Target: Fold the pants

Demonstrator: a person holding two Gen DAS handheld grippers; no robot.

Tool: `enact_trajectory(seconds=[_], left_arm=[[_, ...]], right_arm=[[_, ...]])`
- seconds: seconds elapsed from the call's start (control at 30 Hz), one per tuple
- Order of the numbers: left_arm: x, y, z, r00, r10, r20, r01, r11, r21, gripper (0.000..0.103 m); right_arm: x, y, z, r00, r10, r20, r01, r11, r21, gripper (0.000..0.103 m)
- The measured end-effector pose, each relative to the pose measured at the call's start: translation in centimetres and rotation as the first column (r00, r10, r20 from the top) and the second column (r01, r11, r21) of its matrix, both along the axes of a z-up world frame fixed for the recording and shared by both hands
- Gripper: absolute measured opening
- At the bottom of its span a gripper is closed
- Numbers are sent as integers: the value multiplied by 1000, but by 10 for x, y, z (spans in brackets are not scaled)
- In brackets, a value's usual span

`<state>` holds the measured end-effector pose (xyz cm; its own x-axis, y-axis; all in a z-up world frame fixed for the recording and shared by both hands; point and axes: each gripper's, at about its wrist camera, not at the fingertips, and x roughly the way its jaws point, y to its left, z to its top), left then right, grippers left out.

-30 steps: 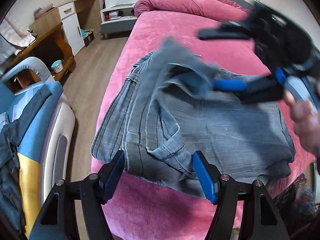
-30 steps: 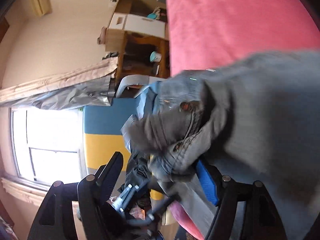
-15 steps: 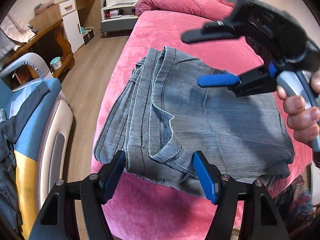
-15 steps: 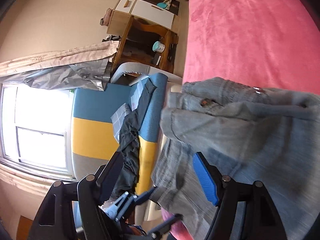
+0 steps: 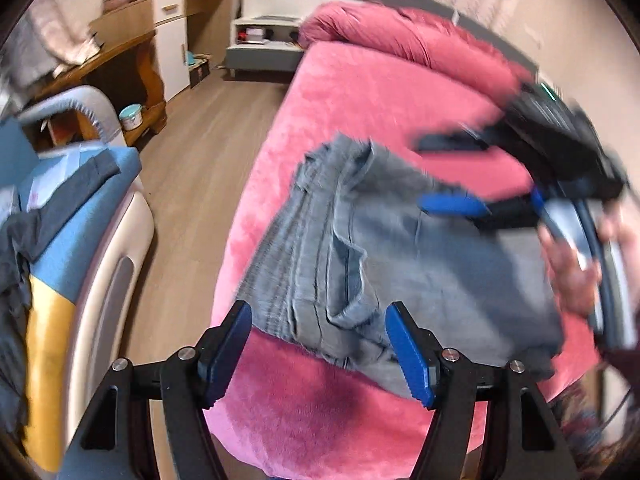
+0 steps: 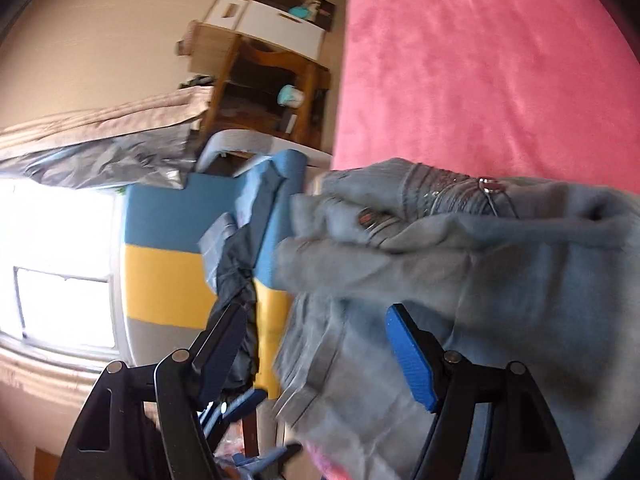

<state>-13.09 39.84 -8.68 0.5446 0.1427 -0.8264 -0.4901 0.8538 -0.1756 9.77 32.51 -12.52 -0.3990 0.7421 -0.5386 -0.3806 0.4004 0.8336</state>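
- Left wrist view: writing – none readable. Pants (image 5: 400, 264), grey denim, lie folded at the near edge of the pink bed (image 5: 360, 92); bare bedspread beyond them, wood floor (image 5: 192, 176) open to the left.
- Left gripper (image 5: 318, 350) stands wide, nothing between the pads, over the pants' near hem.
- Teal pot (image 5: 131, 116) sits on the low desk shelf; contents not visible.
- Right gripper (image 5: 450, 174), held by a hand (image 5: 576, 264), hovers wide above the pants.
- Right wrist view: right gripper (image 6: 316, 354) wide, holding nothing; pants (image 6: 480, 264) beneath, blurred; blue-yellow chair (image 6: 168, 256) past the bed edge.
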Motion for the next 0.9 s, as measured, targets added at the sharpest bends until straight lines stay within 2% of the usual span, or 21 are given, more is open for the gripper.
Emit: enact_trajectory(seconds=[0.07, 0.17, 0.23, 0.37, 0.4, 0.43, 0.47, 0.53, 0.63, 0.73, 0.83, 0.9], left_arm=[[-6, 9, 7, 999, 15, 50, -13, 999, -41, 69], [-7, 6, 11, 996, -24, 86, 30, 998, -63, 69], [-3, 0, 10, 995, -55, 83, 59, 997, -54, 69], [20, -13, -8, 994, -106, 18, 107, 992, -66, 69], [26, -15, -14, 994, -106, -7, 105, 992, -67, 65], [32, -15, -19, 992, -121, -25, 119, 990, -73, 51], [39, -17, -26, 989, -139, -50, 135, 987, -82, 45], [48, -18, -32, 985, -142, -97, 135, 988, -73, 25], [54, -15, -30, 985, -149, -90, 139, 984, -112, 16], [57, -10, -26, 987, -135, -82, 120, 980, -159, 12], [51, -7, -24, 992, -115, -59, 101, 974, -202, 11], [47, -5, -18, 994, -107, -38, 96, 970, -221, 11]], right_arm=[[-2, -20, 12, 999, -6, 33, 5, 1000, 19, 74], [1, -69, 26, 993, -56, 104, 56, 998, 3, 74], [2, -103, 30, 985, -90, 147, 94, 995, -22, 74], [0, -168, 31, 965, -157, 208, 178, 980, -86, 74], [-4, -188, 29, 959, -177, 221, 204, 973, -107, 74], [-6, -202, 27, 956, -190, 223, 220, 968, -117, 74], [-11, -223, 24, 951, -210, 228, 245, 960, -136, 72], [-20, -249, 24, 934, -239, 268, 287, 945, -157, 67], [-42, -272, 24, 933, -189, 306, 251, 951, -179, 55], [-75, -269, 27, 890, -33, 454, 164, 954, -252, 45], [-88, -263, 18, 854, 21, 520, 153, 945, -290, 45], [-93, -251, 10, 848, 39, 529, 141, 944, -297, 45]])
